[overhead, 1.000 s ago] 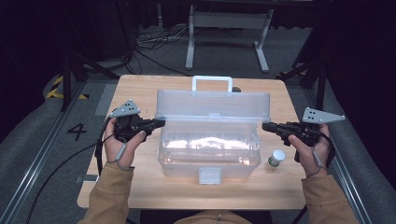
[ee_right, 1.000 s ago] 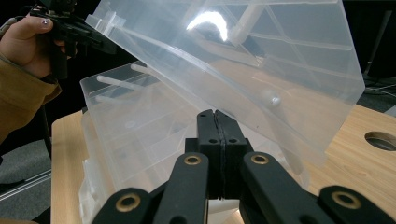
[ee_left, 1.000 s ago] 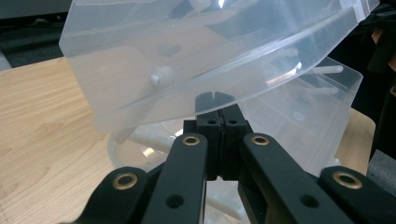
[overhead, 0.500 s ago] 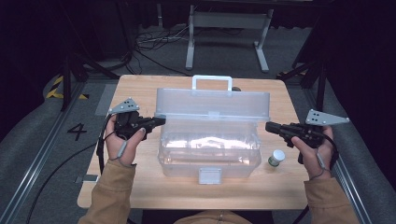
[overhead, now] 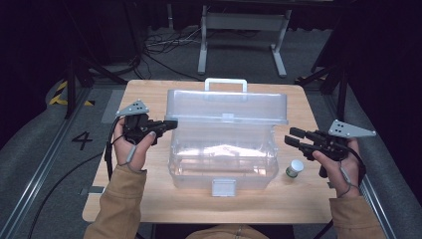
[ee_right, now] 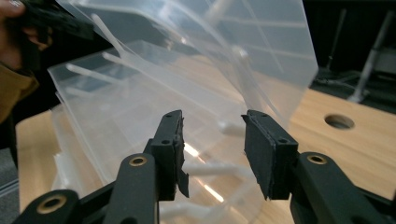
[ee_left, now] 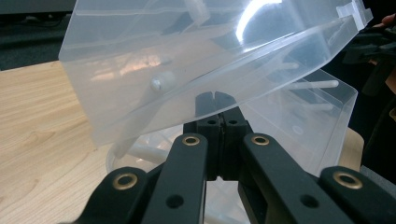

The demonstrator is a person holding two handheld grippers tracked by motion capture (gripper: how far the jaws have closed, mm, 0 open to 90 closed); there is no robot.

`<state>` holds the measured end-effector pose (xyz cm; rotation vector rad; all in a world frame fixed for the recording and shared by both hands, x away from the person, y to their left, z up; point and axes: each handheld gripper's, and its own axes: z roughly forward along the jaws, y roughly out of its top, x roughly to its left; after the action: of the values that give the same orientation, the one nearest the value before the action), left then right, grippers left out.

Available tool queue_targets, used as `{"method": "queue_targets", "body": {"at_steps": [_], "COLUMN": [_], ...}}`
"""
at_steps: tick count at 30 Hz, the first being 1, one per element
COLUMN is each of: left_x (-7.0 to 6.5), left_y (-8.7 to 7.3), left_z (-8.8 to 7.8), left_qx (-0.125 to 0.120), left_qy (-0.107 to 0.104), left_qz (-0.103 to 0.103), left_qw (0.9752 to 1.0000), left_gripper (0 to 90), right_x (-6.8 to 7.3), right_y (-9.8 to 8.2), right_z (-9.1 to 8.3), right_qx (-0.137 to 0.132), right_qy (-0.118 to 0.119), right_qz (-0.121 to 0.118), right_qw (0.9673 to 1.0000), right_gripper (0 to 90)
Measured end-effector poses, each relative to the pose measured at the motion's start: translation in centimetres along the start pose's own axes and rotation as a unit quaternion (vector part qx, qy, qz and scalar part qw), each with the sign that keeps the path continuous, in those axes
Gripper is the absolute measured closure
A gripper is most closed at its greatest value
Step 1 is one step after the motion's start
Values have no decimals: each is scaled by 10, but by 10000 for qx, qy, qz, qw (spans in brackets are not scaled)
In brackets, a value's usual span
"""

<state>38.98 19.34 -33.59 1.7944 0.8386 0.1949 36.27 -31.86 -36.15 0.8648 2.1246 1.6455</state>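
Clear plastic storage box [overhead: 224,149] sits mid-table between my hands, its hinged lid [overhead: 226,106] raised and tilted back, white carry handle [overhead: 226,82] on the far edge, white front latch [overhead: 222,187] facing me.

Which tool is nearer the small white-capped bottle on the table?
Right. The right tool hovers just above and beside the small bottle, jaws open and empty, having just been opening. The left tool is across the clear box, at its lid's left edge.
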Motion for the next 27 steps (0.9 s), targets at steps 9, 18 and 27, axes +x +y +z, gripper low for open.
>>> {"method": "queue_targets", "body": {"at_steps": [9, 18, 27], "left_x": [2, 5, 8], "left_y": [4, 8, 13], "left_z": [1, 3, 5], "left_qx": [-28, -69, -74], "left_qy": [-13, 11, -17], "left_qz": [16, 36, 48], "left_qw": [10000, 10000, 10000], "left_gripper": [900, 900, 900], "right_x": [-5, 0, 9], "right_y": [-5, -5, 1], "right_z": [1, 3, 12], "right_qx": [147, -12, -135], "right_qy": [-592, -1088, -1025], "right_qz": [-238, -220, -195], "right_qw": [9979, 9938, 9945], "right_gripper": [399, 388, 519]}}
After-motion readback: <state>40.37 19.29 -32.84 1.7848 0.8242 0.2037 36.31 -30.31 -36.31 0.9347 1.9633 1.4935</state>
